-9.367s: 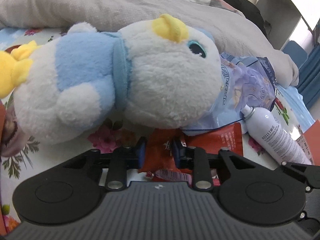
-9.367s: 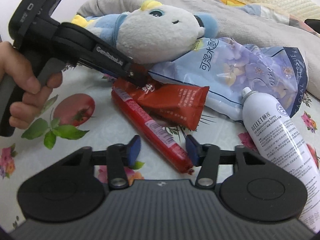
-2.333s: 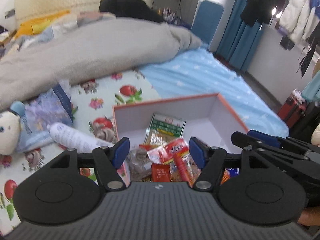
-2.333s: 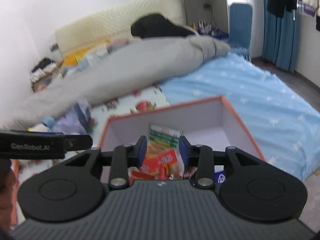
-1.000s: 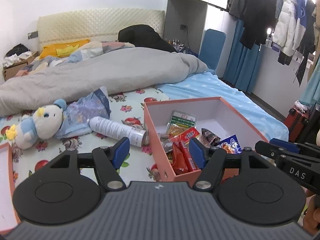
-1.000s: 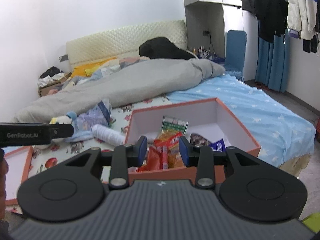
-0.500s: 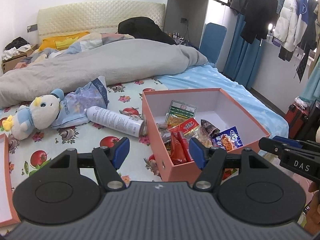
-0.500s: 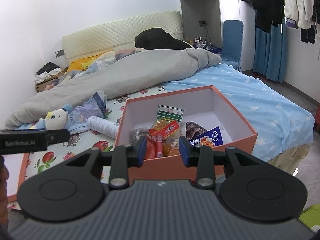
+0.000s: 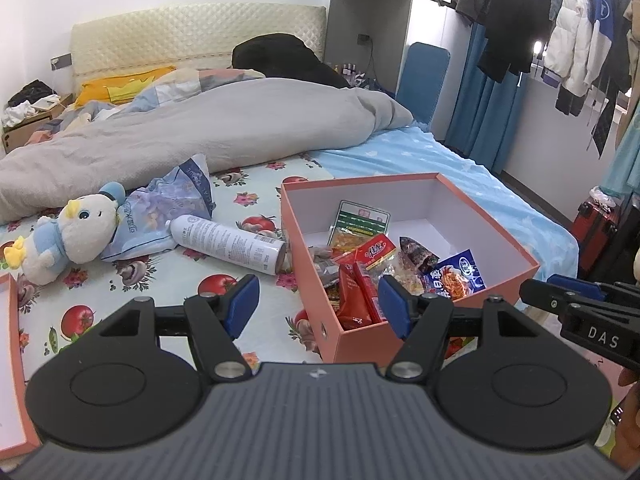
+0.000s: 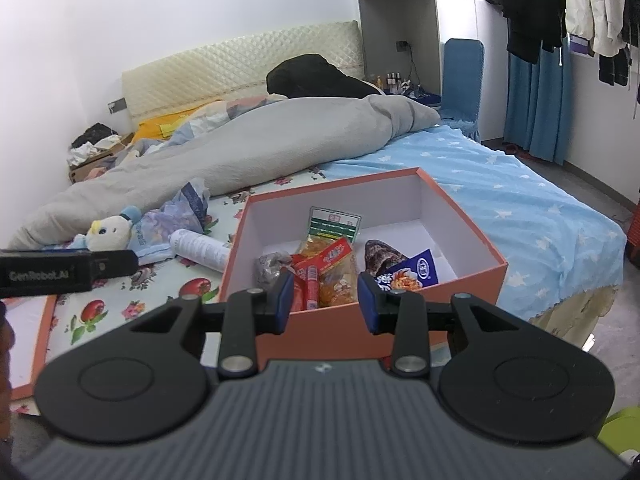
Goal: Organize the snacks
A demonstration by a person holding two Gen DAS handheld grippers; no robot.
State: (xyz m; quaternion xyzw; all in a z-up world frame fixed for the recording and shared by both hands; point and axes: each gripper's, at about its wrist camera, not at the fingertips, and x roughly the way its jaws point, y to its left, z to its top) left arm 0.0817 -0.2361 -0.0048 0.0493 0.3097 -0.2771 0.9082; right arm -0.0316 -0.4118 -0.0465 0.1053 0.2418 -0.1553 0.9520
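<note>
Snack packets [image 9: 372, 268] sit gathered in the orange box [image 9: 404, 330] on the bed [image 9: 168, 296], so nothing remains to carry: the left gripper [image 9: 318, 306] and right gripper [image 10: 324, 294] hang above, fingers apart and empty.

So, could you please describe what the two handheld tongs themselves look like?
Both the left tongs and right tongs are matte black, with blue pads, two round discs and a ribbed grey body. Seen side-on, one reads "GenRobot.AI", the other "DAS", in white.
</note>
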